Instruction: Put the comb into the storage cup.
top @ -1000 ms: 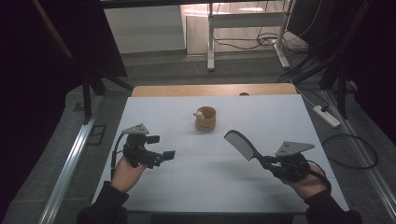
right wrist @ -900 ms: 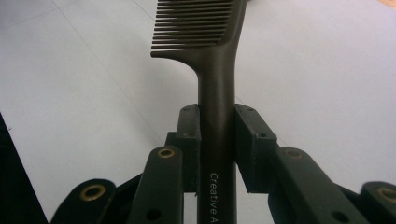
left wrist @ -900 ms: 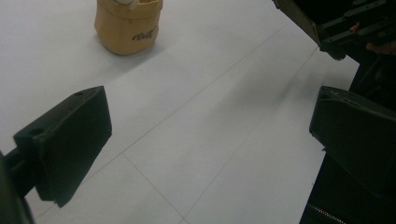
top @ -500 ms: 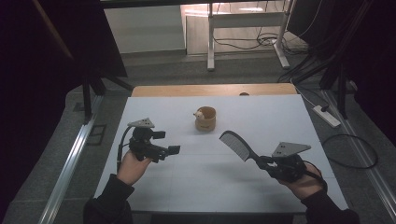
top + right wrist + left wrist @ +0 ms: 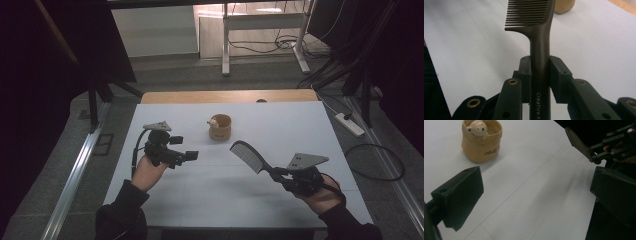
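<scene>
The room is dim, cables trailing over a grey floor behind a white table [image 5: 300,125] that catches what little light there is. The right gripper [image 5: 540,66] has its jaws drawn in narrow, clamped on the handle of a dark comb [image 5: 536,30]; the toothed head juts out ahead of the fingertips and rides clear above the tabletop, tilted toward the middle. Well beyond those teeth, toward the far side, sits a small tan fabric pot [image 5: 220,127] with a little bear figure [image 5: 477,128] poking out of its mouth. The left gripper [image 5: 191,156] hovers with its jaws spread wide and nothing between them, the pot lying ahead of its fingers and off to one side, the comb farther across. To my eye the pick-up is done and the carry is in hand; if the comb is meant for the pot, it has yet to reach it and be let go.
</scene>
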`<state>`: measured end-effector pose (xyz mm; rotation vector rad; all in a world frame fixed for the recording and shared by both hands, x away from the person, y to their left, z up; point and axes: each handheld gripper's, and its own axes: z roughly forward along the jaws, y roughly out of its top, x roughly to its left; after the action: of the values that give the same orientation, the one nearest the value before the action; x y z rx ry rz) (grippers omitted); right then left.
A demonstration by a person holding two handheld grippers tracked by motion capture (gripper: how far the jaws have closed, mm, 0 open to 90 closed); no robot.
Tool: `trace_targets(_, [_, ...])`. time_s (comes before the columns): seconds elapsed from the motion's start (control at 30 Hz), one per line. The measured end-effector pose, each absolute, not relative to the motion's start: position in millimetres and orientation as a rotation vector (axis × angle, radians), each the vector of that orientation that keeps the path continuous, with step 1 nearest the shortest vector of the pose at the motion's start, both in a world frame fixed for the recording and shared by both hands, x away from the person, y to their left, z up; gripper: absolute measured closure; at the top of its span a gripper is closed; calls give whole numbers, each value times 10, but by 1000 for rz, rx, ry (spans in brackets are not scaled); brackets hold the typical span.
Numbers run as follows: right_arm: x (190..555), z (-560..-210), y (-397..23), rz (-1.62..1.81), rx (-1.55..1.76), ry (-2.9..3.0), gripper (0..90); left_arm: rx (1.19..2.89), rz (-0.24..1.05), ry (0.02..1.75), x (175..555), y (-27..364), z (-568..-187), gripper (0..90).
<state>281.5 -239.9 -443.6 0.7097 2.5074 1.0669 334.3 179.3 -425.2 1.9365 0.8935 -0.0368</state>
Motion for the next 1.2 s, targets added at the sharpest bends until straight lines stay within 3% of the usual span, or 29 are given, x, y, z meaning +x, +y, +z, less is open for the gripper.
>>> trace_targets(0.7, [2738,-4447,-2207,1089,588,2487,724,1912,-128,850,3555,1597,-4194,0])
trace_targets(1.2, [2648,-4455,-2105,1090,503,2478,724,1877,-224,825,3511,1405,-4218,0])
